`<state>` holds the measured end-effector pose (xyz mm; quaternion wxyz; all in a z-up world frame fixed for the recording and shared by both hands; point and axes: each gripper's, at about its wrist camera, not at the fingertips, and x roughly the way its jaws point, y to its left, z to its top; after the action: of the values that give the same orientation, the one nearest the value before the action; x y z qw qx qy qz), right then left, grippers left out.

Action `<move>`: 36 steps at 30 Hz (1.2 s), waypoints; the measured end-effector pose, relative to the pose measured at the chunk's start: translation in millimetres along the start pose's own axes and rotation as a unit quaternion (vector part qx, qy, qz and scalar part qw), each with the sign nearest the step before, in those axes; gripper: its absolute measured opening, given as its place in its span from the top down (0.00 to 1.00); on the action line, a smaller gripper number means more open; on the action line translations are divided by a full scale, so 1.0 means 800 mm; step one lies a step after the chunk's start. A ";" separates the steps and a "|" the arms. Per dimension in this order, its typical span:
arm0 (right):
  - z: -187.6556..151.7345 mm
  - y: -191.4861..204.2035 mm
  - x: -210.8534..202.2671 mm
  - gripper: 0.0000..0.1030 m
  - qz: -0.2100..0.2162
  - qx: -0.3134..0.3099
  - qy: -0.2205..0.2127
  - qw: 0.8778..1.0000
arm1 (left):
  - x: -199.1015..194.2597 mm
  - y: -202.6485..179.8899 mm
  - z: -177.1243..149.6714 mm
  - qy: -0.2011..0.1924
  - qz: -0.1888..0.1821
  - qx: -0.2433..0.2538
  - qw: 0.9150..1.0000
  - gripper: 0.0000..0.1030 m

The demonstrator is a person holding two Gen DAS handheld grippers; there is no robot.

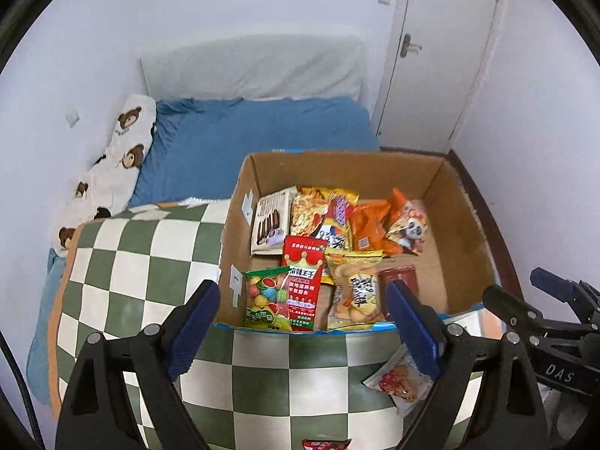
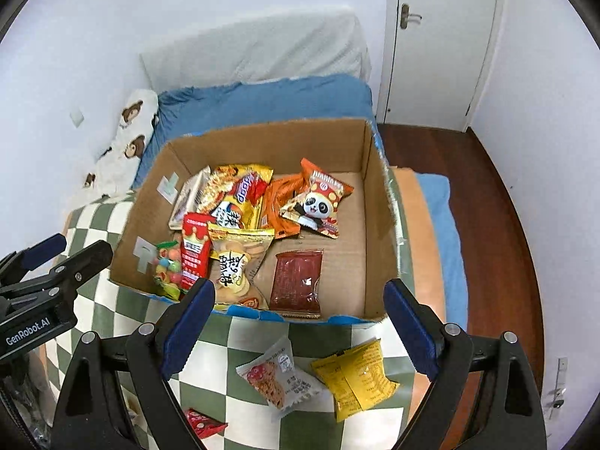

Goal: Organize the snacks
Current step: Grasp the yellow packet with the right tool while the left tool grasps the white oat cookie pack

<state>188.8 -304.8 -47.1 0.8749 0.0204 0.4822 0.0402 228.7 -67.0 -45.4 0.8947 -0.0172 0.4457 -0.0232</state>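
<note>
An open cardboard box [image 1: 461, 202] [image 2: 378, 195] sits on a green-and-white checkered blanket [image 1: 150, 255] [image 2: 243, 337]. It holds several snack packets, among them a red packet [image 1: 302, 281], a panda packet [image 2: 318, 202] and a dark red packet [image 2: 296, 277]. In front of the box lie a white-and-red packet [image 2: 279, 377] [image 1: 399, 380], a yellow packet [image 2: 354, 377] and a small red packet [image 2: 204, 423]. My left gripper [image 1: 303, 322] is open and empty above the box's near edge. My right gripper [image 2: 300, 322] is open and empty above the loose packets.
The blanket covers a bed with a blue sheet [image 1: 262, 135] and a bear-print pillow [image 1: 123, 146] by the left wall. A white door [image 2: 442, 37] and dark wood floor [image 2: 487, 187] are to the right. The other gripper shows at each view's edge [image 1: 555, 322] [image 2: 41, 281].
</note>
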 end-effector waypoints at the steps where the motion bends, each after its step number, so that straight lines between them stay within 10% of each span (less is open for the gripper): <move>1: -0.002 -0.001 -0.009 0.09 0.000 0.003 -0.007 1.000 | -0.007 -0.002 -0.001 -0.006 0.000 0.002 1.000 0.12; 11: -0.023 -0.003 -0.067 0.09 0.026 0.019 -0.033 0.999 | -0.038 -0.004 -0.029 -0.005 -0.012 -0.011 1.000 0.12; 18: -0.080 -0.043 -0.026 0.09 0.028 0.057 0.036 0.997 | 0.004 0.014 -0.106 0.080 0.005 -0.024 0.997 0.12; 25: -0.130 -0.088 0.083 0.09 0.000 0.061 0.130 0.990 | 0.085 0.014 -0.176 0.214 -0.026 -0.081 0.973 0.12; 36: -0.179 -0.098 0.159 0.31 0.021 0.058 0.183 0.981 | 0.151 -0.064 -0.155 0.285 -0.093 -0.114 0.947 0.12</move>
<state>139.6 -371.5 -236.3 0.7678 0.0740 0.6355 0.0334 200.8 -126.0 -213.6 0.7163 -0.1532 0.6782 -0.0588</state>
